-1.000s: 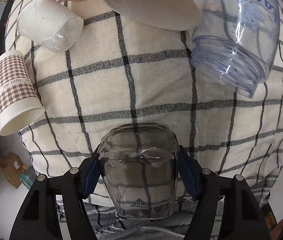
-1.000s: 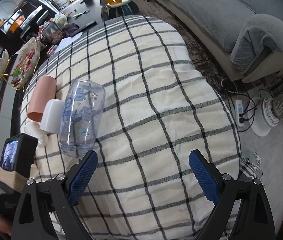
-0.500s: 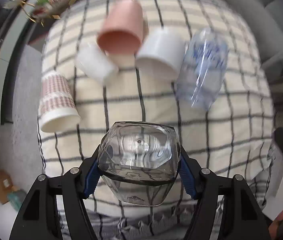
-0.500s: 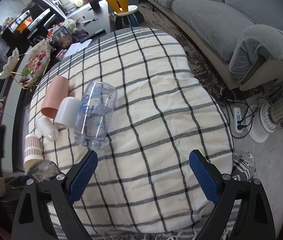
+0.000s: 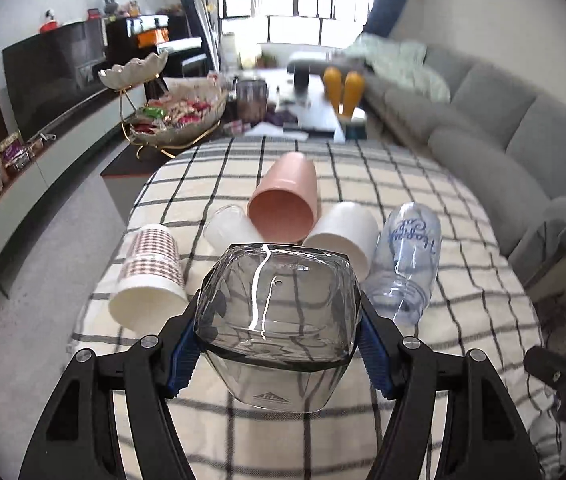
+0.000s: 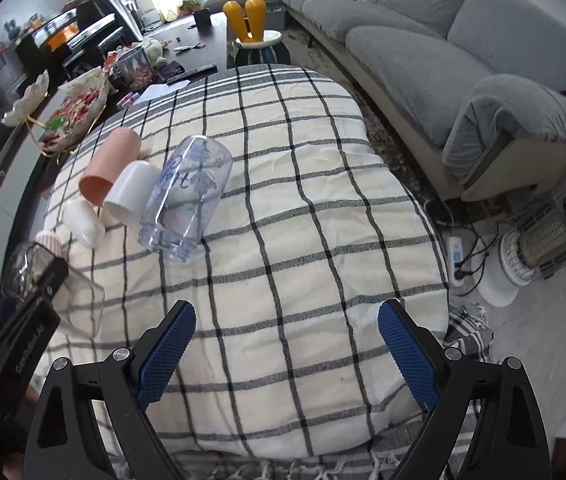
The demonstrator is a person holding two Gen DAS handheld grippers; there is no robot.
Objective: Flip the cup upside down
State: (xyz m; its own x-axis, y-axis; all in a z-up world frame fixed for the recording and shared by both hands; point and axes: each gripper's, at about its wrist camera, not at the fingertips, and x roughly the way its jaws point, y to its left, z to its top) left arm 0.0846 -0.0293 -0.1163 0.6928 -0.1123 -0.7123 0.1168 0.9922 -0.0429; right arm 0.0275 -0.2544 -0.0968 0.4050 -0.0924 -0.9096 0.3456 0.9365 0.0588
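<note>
My left gripper (image 5: 279, 338) is shut on a clear, square-shouldered plastic cup (image 5: 279, 312). The cup is held above the near left part of the checked tablecloth (image 5: 443, 312), its base facing away from the camera and its rim toward it. The same cup (image 6: 43, 280) and the left gripper show at the left edge of the right wrist view. My right gripper (image 6: 285, 354) is open and empty, above the near middle of the cloth (image 6: 303, 240).
Several cups lie on their sides on the cloth: a houndstooth paper cup (image 5: 149, 276), a small frosted cup (image 5: 229, 228), a pink cup (image 5: 287, 204), a white cup (image 5: 345, 236) and a clear printed tumbler (image 5: 407, 264). A grey sofa (image 6: 463, 52) and a heater (image 6: 547, 236) stand right.
My left gripper has lifted and tilted up with the clear cup, so its view swung from straight down on the cloth to across the room. The right gripper rose slightly and stays open.
</note>
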